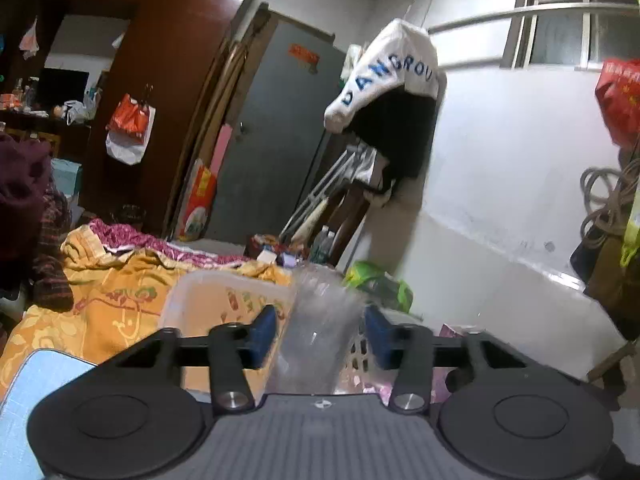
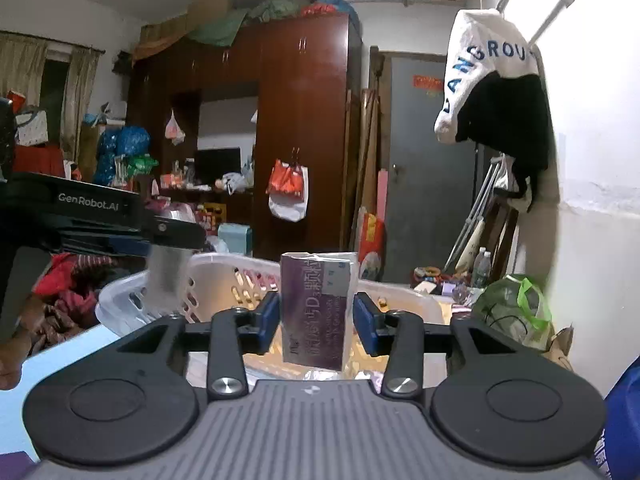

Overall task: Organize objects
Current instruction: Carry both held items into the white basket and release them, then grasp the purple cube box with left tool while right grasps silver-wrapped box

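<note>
My left gripper (image 1: 320, 336) is shut on a clear plastic cup (image 1: 320, 328), held upright above a white slotted laundry basket (image 1: 356, 356). The cup also shows in the right wrist view (image 2: 166, 276), under the left gripper's black body (image 2: 100, 216). My right gripper (image 2: 316, 320) is shut on a purple and white box (image 2: 316, 312), held upright over the same white basket (image 2: 224, 276). Both blue pads press the box's sides.
A clear plastic bin (image 1: 216, 304) sits on an orange bedspread (image 1: 108, 304) left of the basket. A green bag (image 2: 516, 308) lies at the right by the white wall. A dark wardrobe (image 2: 300, 132) and a grey door (image 2: 424, 184) stand behind.
</note>
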Action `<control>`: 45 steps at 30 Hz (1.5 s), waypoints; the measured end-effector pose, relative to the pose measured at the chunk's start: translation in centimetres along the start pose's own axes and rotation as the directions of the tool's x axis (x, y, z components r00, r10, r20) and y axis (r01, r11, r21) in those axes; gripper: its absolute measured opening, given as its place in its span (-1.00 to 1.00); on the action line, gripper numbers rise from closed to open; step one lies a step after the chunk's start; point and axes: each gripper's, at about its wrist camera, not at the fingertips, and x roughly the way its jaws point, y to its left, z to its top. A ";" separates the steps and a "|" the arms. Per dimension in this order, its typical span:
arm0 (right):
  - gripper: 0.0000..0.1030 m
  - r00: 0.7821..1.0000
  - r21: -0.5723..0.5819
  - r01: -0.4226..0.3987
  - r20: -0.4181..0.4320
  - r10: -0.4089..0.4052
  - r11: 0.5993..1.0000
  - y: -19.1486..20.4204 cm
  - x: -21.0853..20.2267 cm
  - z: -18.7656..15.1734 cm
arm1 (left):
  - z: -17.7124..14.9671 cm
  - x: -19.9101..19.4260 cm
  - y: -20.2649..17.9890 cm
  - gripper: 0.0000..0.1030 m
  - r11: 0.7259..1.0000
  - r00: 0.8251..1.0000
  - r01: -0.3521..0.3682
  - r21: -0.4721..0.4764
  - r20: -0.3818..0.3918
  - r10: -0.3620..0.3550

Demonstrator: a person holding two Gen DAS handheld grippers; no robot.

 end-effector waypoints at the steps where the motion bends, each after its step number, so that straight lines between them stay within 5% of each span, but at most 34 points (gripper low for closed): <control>1: 0.47 1.000 0.001 0.016 -0.002 -0.016 1.000 0.0 -0.4 0.0 | -0.1 -0.3 0.3 0.69 1.000 1.000 -0.009 -0.002 -0.003 0.009; 3: 0.99 0.998 0.026 0.051 0.041 -0.052 0.998 0.5 -2.9 0.0 | -0.3 -1.3 0.4 0.75 1.000 1.000 -0.011 0.009 0.013 0.011; 6: 1.00 0.995 0.062 0.037 0.086 -0.042 0.997 0.8 -7.6 -1.3 | -1.7 -5.4 0.1 0.75 0.997 0.998 0.031 0.067 0.047 -0.034; 10: 1.00 0.997 0.136 0.019 0.071 -0.029 0.991 1.5 -14.4 -8.2 | -8.0 -13.4 0.6 0.78 0.985 0.991 -0.024 0.169 0.134 0.001; 15: 1.00 0.999 0.154 -0.029 -0.014 0.031 0.988 4.1 -15.9 -15.0 | -15.4 -18.4 2.5 0.78 0.989 0.989 -0.022 0.144 0.149 0.001; 23: 0.98 0.999 0.026 -0.039 -0.030 0.039 0.999 8.0 -14.3 -15.4 | -18.3 -17.0 2.5 0.78 0.981 0.997 -0.018 0.195 0.082 0.002; 29: 0.51 0.995 0.075 -0.076 -0.062 0.081 0.994 6.8 -14.0 -15.5 | -19.9 -16.5 1.4 0.77 0.960 0.996 -0.080 0.270 0.069 0.064; 31: 0.51 0.993 0.098 -0.094 -0.059 0.101 0.991 6.5 -14.2 -15.6 | -20.4 -16.3 1.0 0.63 0.952 0.995 -0.085 0.293 0.067 0.068; 33: 0.50 0.994 0.102 -0.092 -0.050 0.097 0.991 6.3 -14.6 -15.8 | -20.6 -16.3 0.7 0.04 0.949 0.997 -0.073 0.306 0.060 0.058; 34: 0.50 0.995 0.105 -0.088 -0.041 0.093 0.991 6.2 -15.0 -15.8 | -20.7 -16.2 0.6 -0.08 0.948 0.997 -0.070 0.309 0.053 0.056; 45: 0.50 0.997 0.129 -0.044 0.070 0.035 0.991 4.0 -17.9 -15.4 | -20.4 -18.7 0.5 -0.13 0.951 0.991 -0.058 0.303 0.135 0.018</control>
